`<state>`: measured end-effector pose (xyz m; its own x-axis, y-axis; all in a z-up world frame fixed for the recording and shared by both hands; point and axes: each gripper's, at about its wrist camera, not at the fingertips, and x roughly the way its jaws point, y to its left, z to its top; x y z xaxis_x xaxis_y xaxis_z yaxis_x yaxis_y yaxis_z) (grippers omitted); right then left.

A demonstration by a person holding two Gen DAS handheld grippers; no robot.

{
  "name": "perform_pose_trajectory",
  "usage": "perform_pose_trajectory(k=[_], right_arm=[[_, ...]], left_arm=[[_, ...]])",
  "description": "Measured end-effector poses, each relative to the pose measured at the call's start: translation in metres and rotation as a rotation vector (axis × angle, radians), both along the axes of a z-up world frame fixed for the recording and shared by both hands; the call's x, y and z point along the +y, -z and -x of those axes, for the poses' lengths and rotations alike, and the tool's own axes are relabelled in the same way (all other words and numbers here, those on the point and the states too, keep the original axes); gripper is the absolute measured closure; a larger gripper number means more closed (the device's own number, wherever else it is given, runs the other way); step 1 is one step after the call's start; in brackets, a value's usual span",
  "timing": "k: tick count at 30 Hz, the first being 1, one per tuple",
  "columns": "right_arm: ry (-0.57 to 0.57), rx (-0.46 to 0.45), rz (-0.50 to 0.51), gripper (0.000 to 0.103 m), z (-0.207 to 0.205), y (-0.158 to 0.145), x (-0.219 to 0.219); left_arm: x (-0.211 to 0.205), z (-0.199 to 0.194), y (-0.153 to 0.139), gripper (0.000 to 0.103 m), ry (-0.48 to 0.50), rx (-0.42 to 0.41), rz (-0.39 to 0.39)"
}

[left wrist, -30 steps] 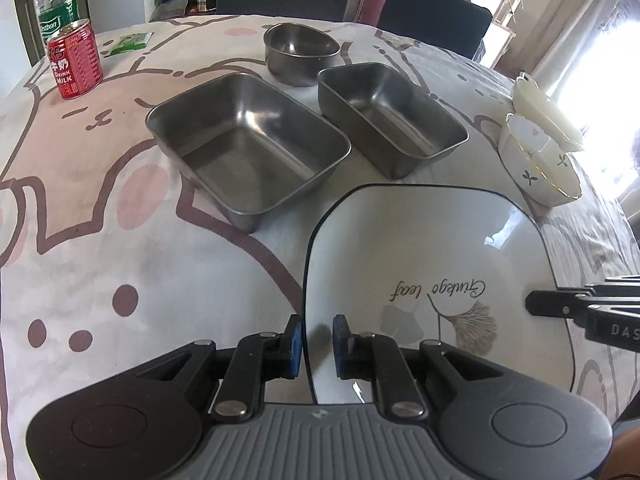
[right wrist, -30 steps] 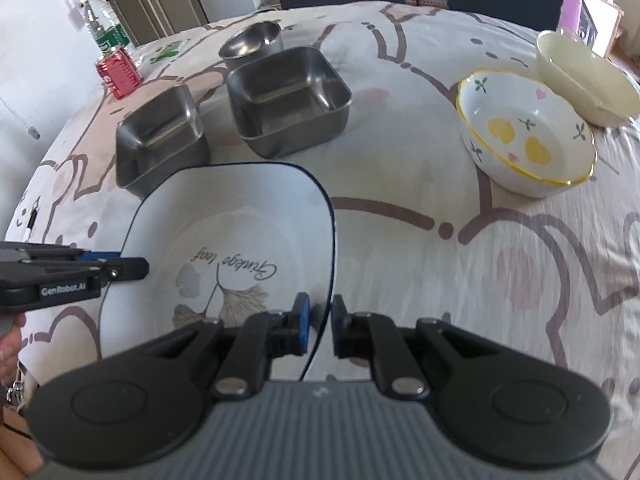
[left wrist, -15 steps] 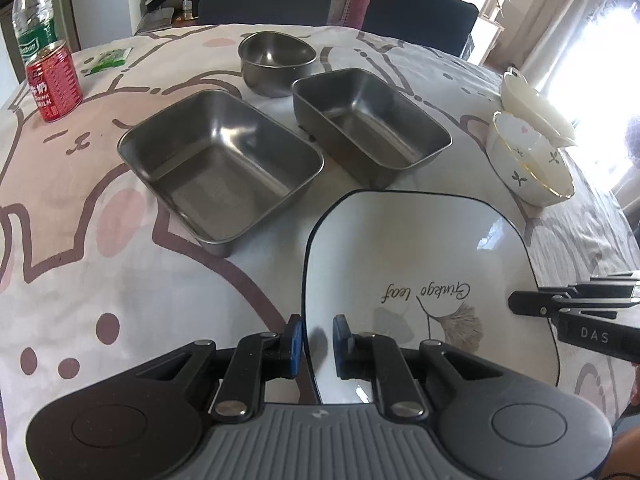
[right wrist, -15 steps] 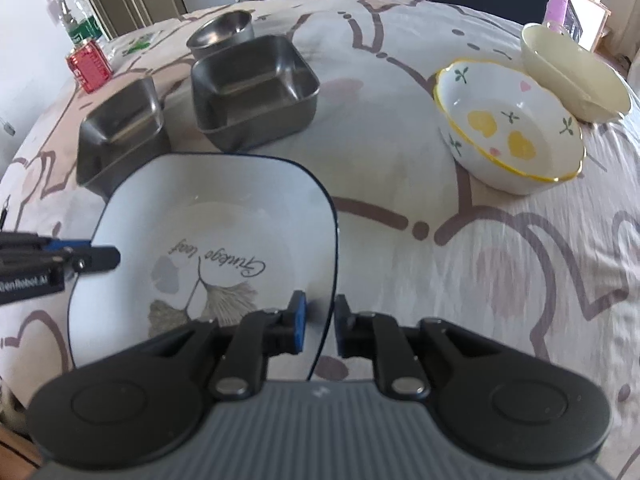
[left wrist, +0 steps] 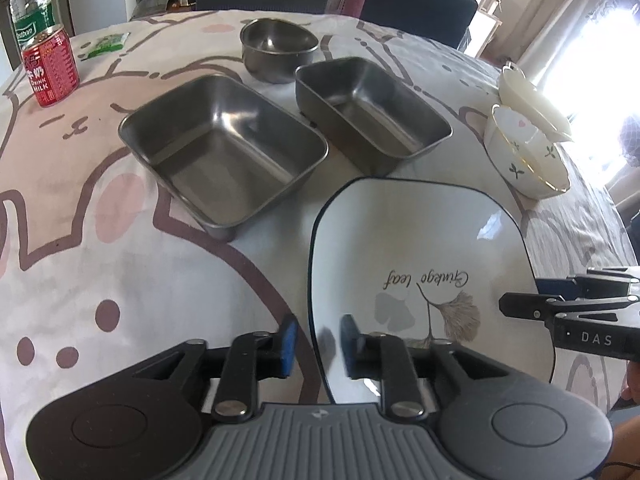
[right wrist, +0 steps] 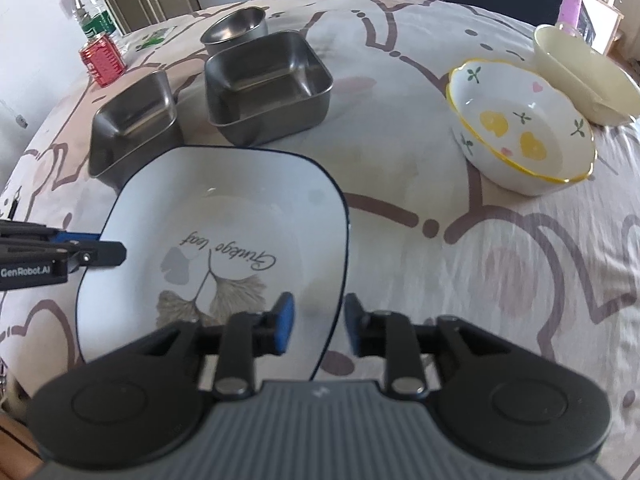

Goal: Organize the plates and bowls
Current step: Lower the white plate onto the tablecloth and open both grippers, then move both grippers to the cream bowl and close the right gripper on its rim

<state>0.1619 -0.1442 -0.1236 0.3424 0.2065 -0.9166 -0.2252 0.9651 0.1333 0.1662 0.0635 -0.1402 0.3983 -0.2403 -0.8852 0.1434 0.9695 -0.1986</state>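
A white square plate [left wrist: 420, 248] with a dark rim and a leaf drawing rests on the cartoon tablecloth, close in front of both cameras. My left gripper [left wrist: 318, 340] straddles the plate's left rim; its jaws are opening and the blue pads stand clear of the rim. On the opposite rim of the plate [right wrist: 224, 220], my right gripper [right wrist: 319, 322] is also opening, with the edge loose between its pads. Each gripper shows in the other's view: the right gripper [left wrist: 560, 308] and the left gripper [right wrist: 80, 256].
Behind the plate stand a large steel tray [left wrist: 224, 152], a second steel tray [left wrist: 372, 112] and a round steel bowl [left wrist: 276, 52]. A floral bowl [right wrist: 520, 136] and a cream bowl [right wrist: 580, 76] sit at the right. A red can [left wrist: 50, 68] and a bottle [left wrist: 30, 12] stand far left.
Both grippers were shut on the plate's opposite rims; now their pads have parted and let go of the plate. Neither hand has shifted noticeably.
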Motion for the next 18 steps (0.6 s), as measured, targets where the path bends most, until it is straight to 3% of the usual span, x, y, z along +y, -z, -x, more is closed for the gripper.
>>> perform_pose_trajectory(k=[4, 6, 8, 15, 18], right_arm=[[-0.02, -0.006, -0.002, 0.044, 0.003, -0.001, 0.003], [-0.018, -0.012, -0.01, 0.038, 0.005, -0.002, 0.002], [-0.013, -0.018, -0.019, 0.029, 0.006, -0.004, -0.001], [-0.006, -0.076, -0.032, 0.002, 0.013, -0.014, -0.016], [-0.012, -0.099, -0.041, 0.0, 0.016, -0.02, -0.023]], left_arm=[[-0.001, 0.004, 0.0, 0.045, 0.01, 0.004, -0.006], [-0.001, 0.006, -0.002, 0.022, 0.007, 0.004, -0.013], [-0.002, 0.009, -0.005, 0.014, 0.011, -0.006, -0.015], [-0.007, 0.017, -0.02, 0.0, 0.017, -0.041, -0.019], [-0.013, 0.018, -0.03, 0.0, 0.013, -0.066, -0.015]])
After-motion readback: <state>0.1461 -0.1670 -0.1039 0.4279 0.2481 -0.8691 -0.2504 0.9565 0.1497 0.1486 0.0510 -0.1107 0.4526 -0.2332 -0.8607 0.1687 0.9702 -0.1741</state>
